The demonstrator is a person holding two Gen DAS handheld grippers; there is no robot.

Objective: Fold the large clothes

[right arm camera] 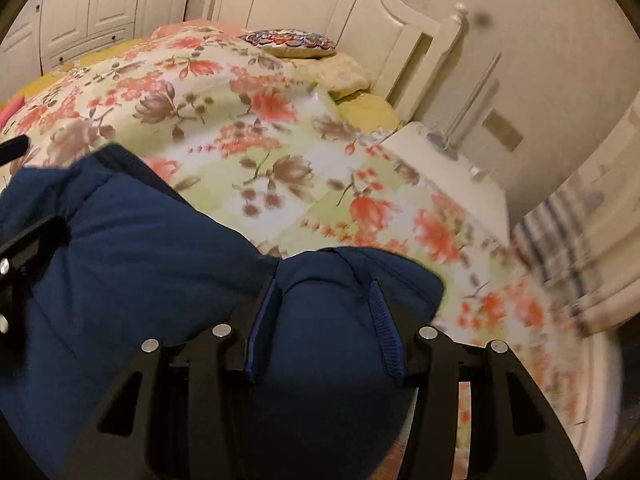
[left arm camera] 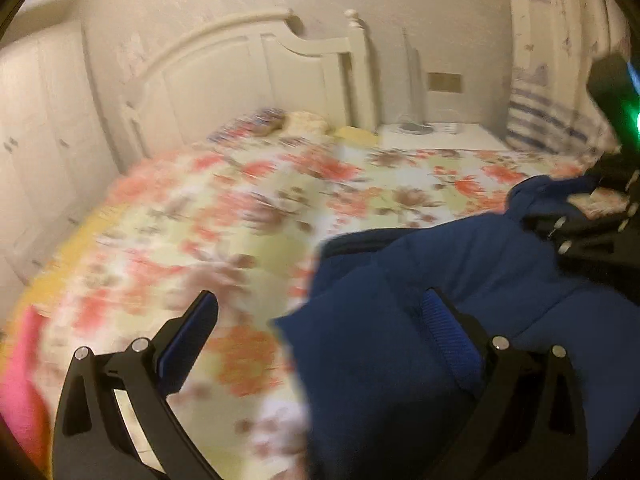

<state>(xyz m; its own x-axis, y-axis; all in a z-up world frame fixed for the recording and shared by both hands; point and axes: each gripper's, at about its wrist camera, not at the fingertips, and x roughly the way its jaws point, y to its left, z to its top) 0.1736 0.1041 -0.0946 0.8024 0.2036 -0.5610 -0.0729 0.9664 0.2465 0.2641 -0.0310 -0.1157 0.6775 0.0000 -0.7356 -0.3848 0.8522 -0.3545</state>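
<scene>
Both views blurred; navy jacket (right arm camera: 140, 240) partly behind right claw (right arm camera: 324, 312).

Two black grippers (left arm camera: 320, 312) (right arm camera: 324, 308), silver screws, ribbed blue pads (right arm camera: 386, 332), perhaps rubber.

Floral bedspread (right arm camera: 256, 128), white headboard (right arm camera: 320, 20), perhaps a nightstand (right arm camera: 452, 168).

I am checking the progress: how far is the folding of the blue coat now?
Done: the blue padded coat lies on the floral bedspread, still bunched, no neat fold visible. In hand: the right gripper is shut on a puffy part; the left gripper is open beside its edge. Left: essentially all the folding.
</scene>
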